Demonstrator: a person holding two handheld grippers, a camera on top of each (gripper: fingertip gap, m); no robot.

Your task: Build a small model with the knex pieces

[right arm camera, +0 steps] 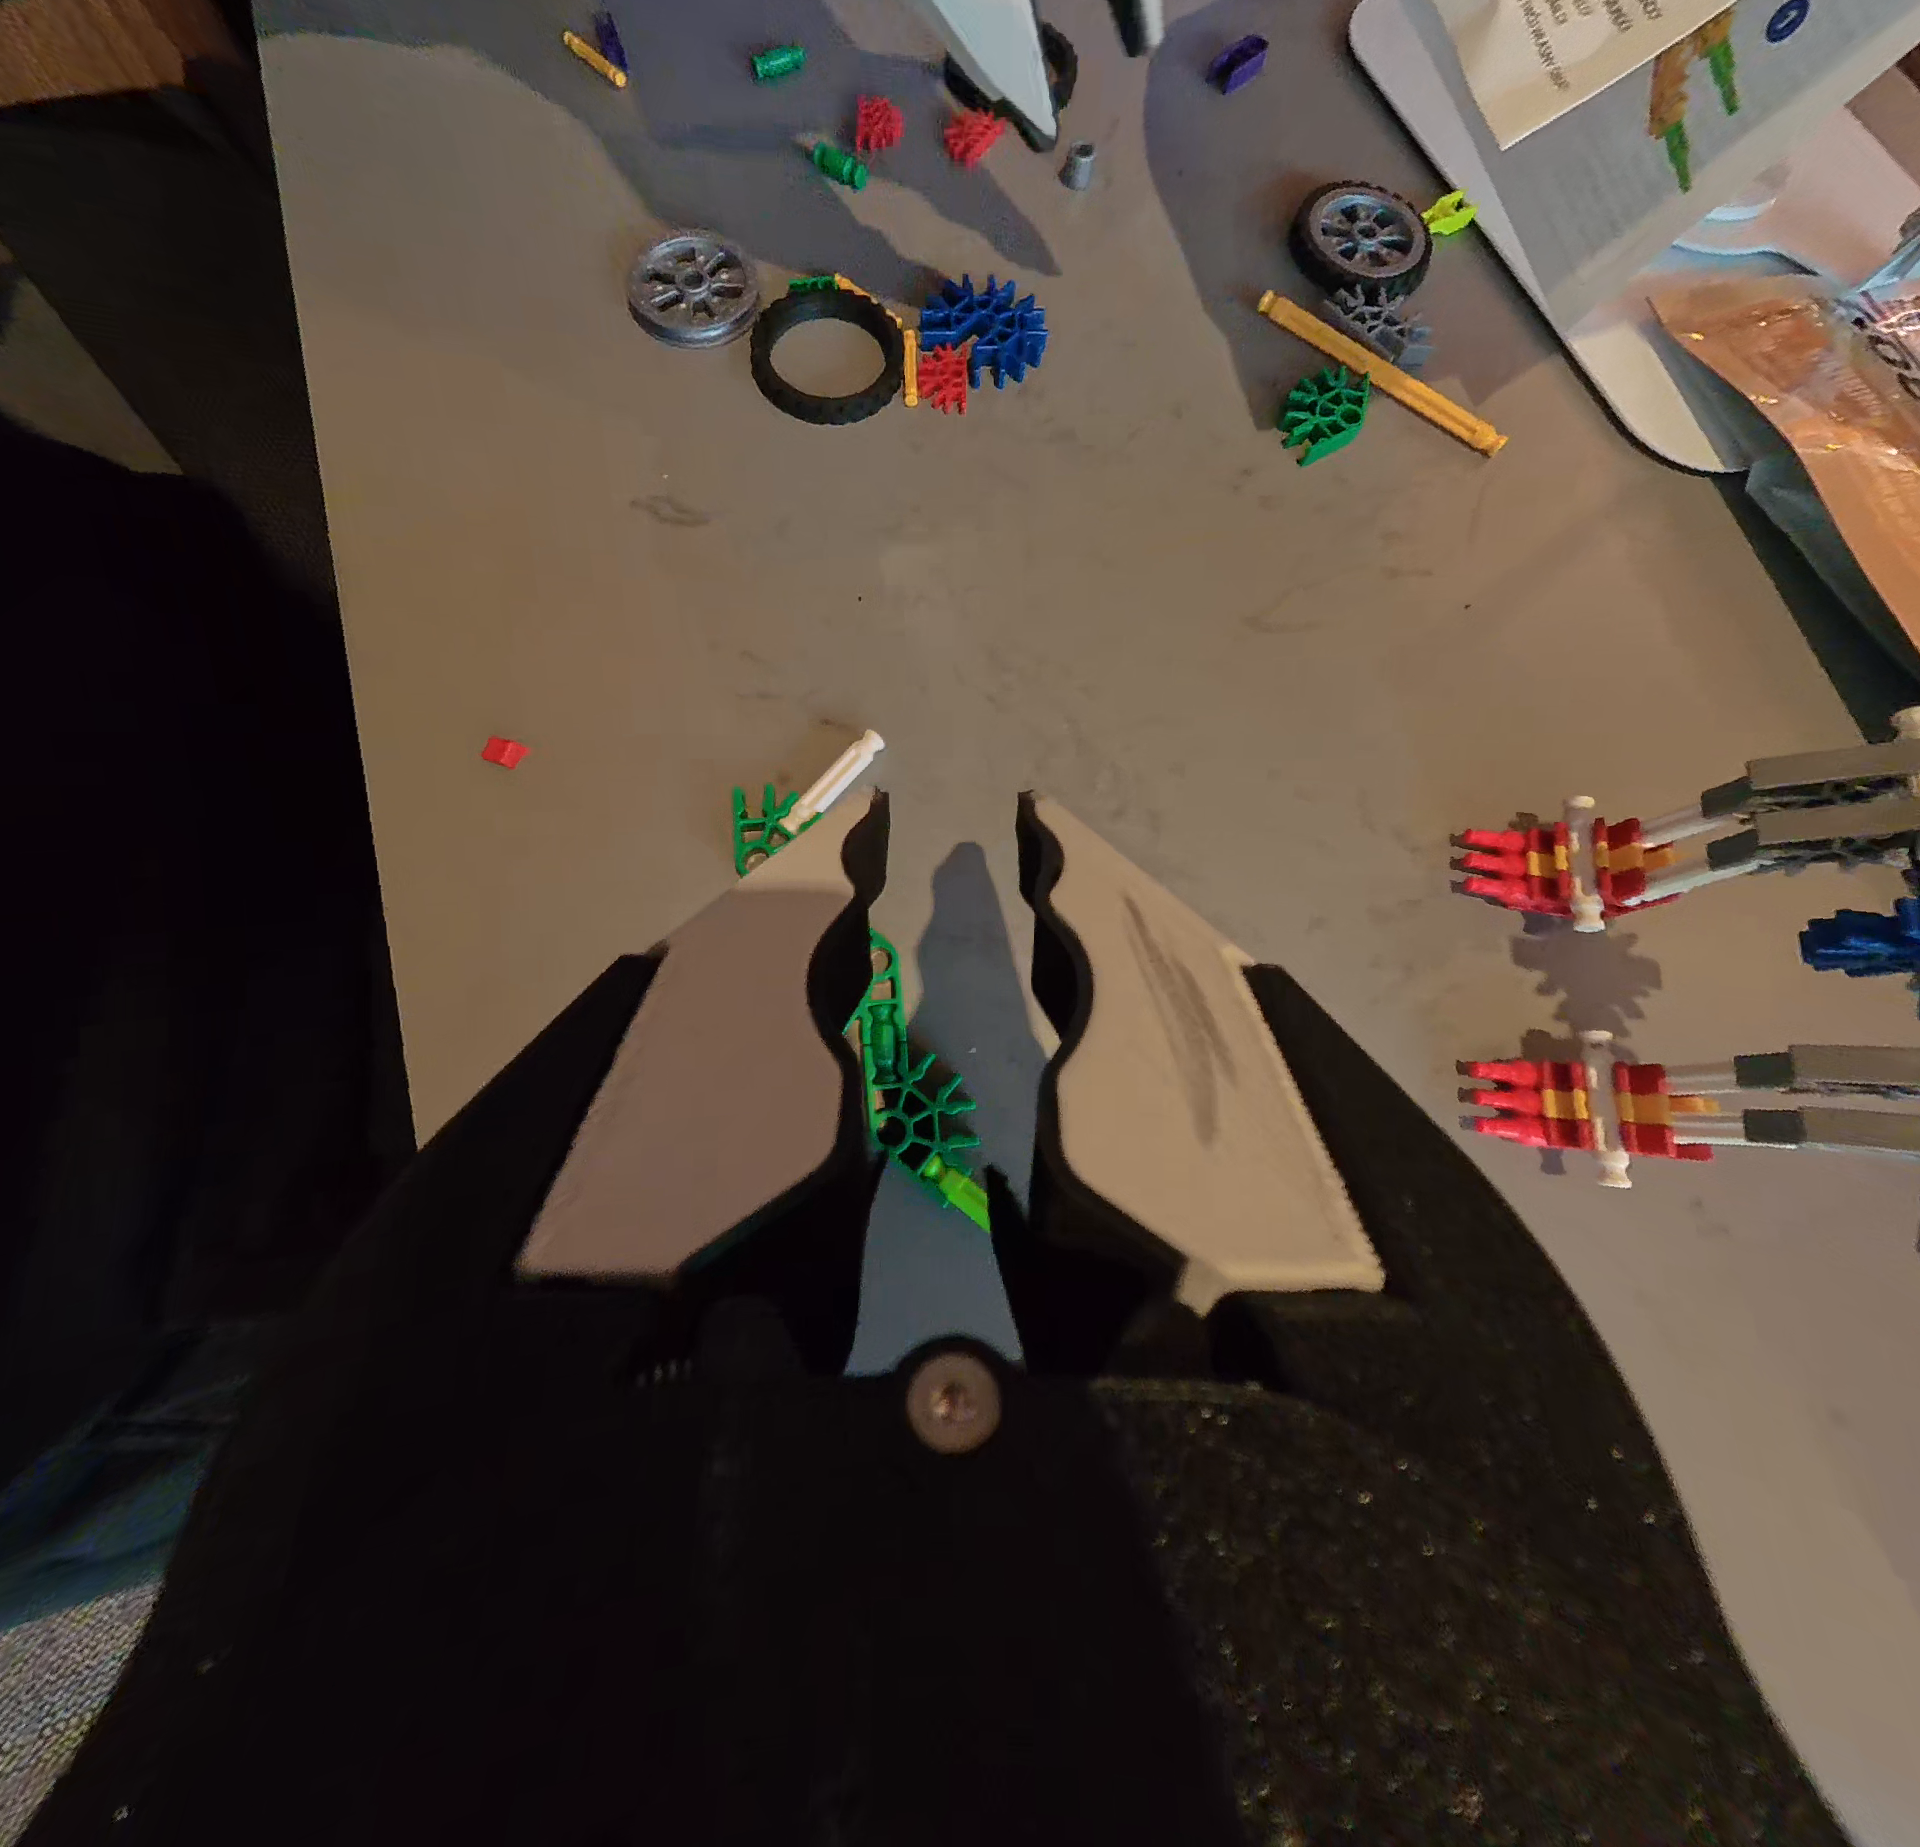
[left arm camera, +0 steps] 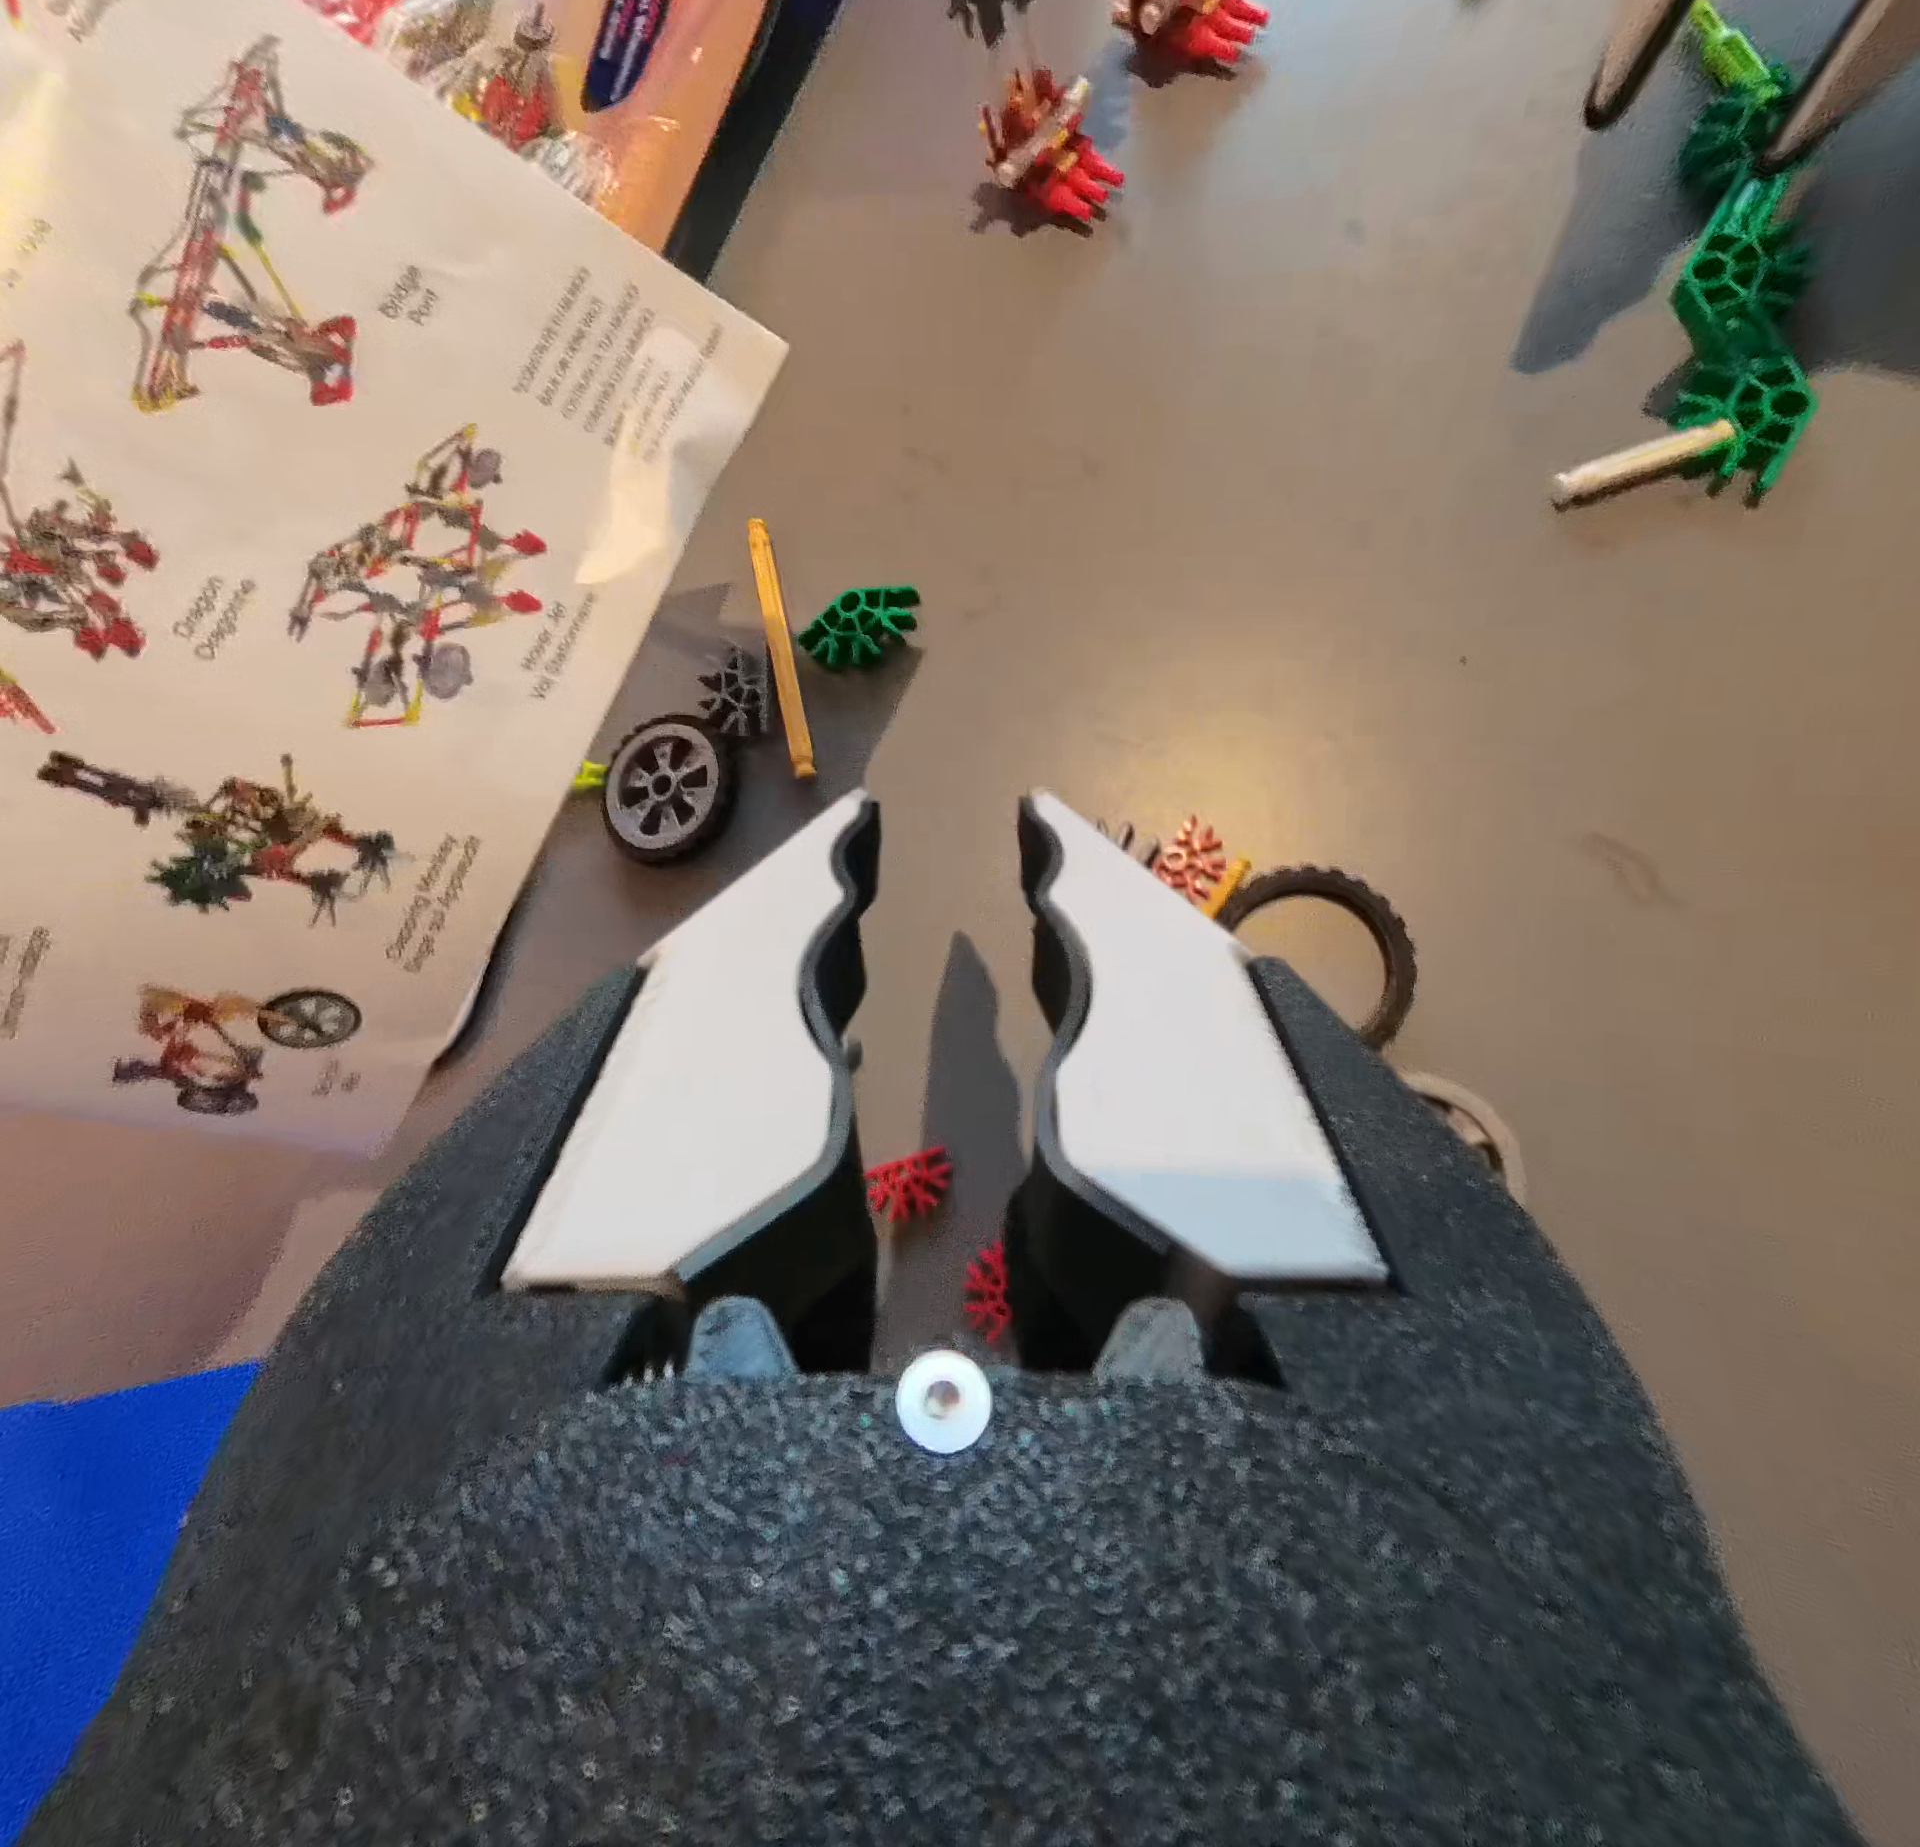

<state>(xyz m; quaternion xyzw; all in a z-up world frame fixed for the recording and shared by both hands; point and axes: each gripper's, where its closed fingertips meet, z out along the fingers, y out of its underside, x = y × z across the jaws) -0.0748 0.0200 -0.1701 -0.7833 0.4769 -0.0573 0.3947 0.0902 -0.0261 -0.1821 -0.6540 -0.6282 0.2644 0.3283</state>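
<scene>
Two grippers hang over the desk [right arm camera: 1039, 592] with nothing in them. Left gripper [left arm camera: 948, 821] gapes above red pieces [left arm camera: 907, 1182]; right gripper [right arm camera: 952, 810] gapes above green pieces [right arm camera: 909, 1101].

Left gripper [left arm camera: 948, 810] points down and forward at the surface, jaws parted with a clear gap between the tips, nothing clamped between them. Its pale fingers [left arm camera: 727, 1049] with wavy dark inner edges converge toward the tips without meeting. Right gripper [right arm camera: 954, 805] in like pose, tilted down, jaws apart, tips not touching, nothing pinched between the pads. Its left finger [right arm camera: 717, 1070] lies in shadow, the right one is lit. The left gripper's fingers also show far off at the top of the right wrist view.
</scene>
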